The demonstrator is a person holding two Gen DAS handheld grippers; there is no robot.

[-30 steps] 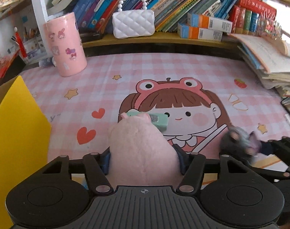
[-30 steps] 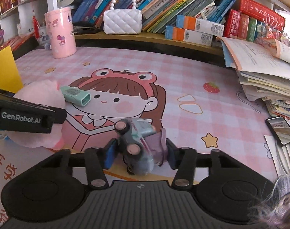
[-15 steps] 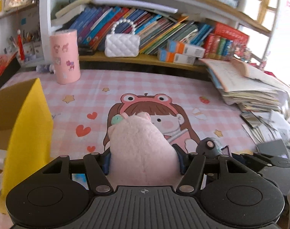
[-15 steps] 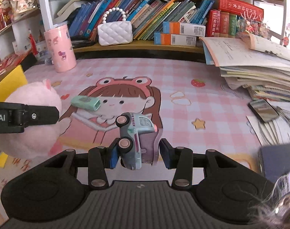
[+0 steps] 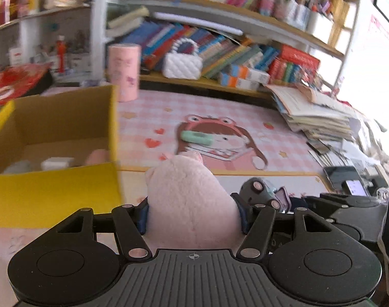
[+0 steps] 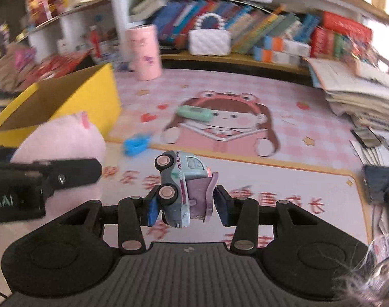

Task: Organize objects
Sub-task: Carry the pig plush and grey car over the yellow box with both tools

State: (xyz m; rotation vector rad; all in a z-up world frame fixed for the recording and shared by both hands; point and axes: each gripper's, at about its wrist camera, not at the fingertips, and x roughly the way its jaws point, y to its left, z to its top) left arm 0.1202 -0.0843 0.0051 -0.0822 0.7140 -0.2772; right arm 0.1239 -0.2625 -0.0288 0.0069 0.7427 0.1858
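Pink plush (image 5: 191, 199) pinched in left hand-held gripper (image 5: 193, 215); right hand-held gripper (image 6: 186, 204) clamps toy truck (image 6: 179, 189) (tilted).

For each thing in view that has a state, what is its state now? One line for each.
Left gripper: shut on pink plush toy, lifted.
Right gripper: shut on toy truck, held on its side.
Yellow box: open, some things inside.
Green case: lying on mat.
Blue clip: lying on mat.

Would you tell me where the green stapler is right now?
The green stapler lies on the pink mat, on the cartoon girl's face, right of the yellow box.
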